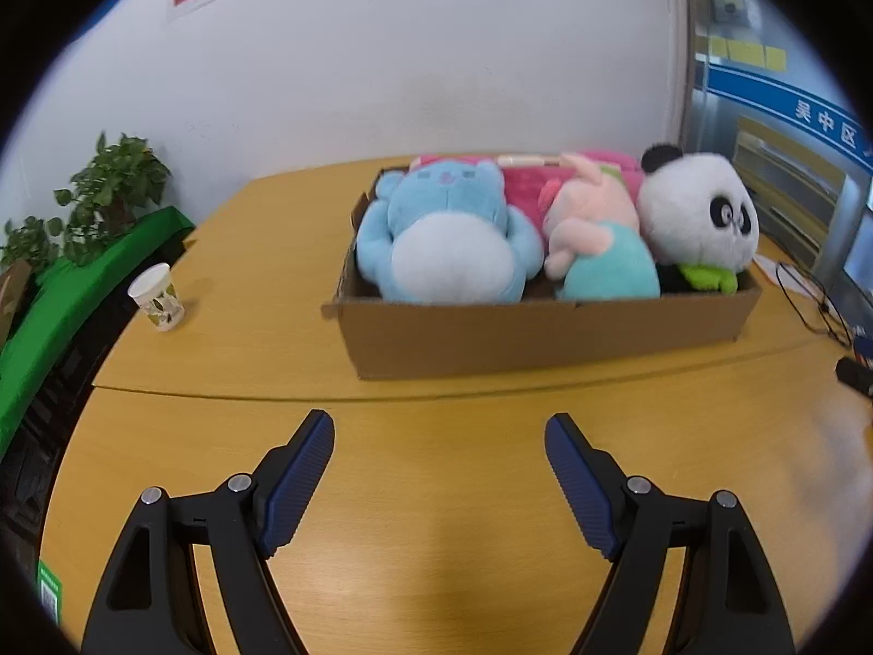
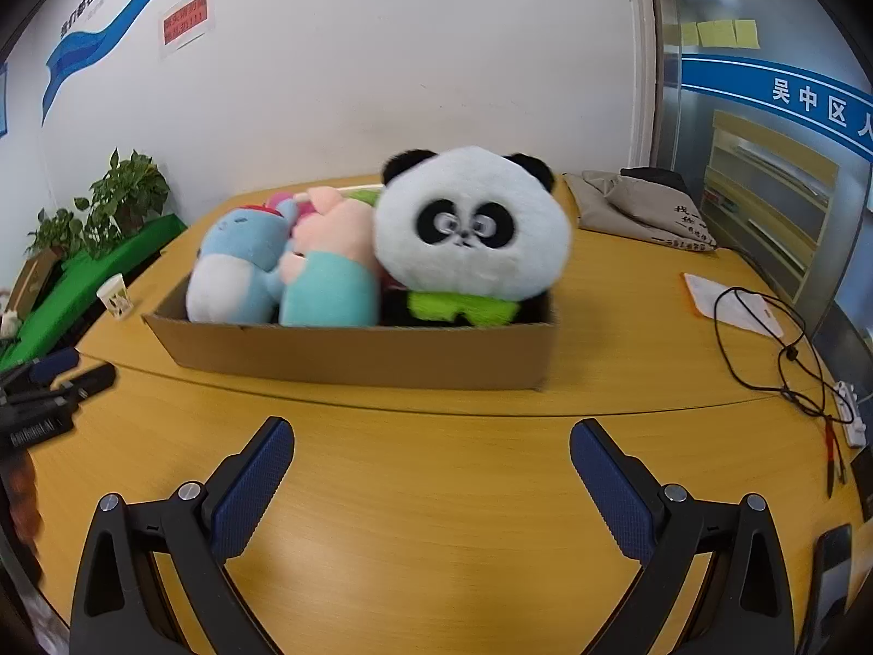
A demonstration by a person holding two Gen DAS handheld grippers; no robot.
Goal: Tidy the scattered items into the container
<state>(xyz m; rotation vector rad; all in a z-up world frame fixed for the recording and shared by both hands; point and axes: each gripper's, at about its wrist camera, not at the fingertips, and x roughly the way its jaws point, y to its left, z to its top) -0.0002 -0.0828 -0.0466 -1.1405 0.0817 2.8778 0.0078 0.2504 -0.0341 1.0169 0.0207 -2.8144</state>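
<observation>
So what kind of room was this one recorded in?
Most likely an office or meeting room: a large wooden table, yellow sticky notes on a glass partition with a blue banner of Chinese text, and potted plants by the white wall.

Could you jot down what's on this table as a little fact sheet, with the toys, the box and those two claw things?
container: cardboard box on the wooden table
toys in box: blue plush, pink and teal plush, panda
panda position: at the box's right end, head above the rim
left gripper: open, holding nothing
right gripper: open, holding nothing
outside the box: paper cup, left of it
</observation>
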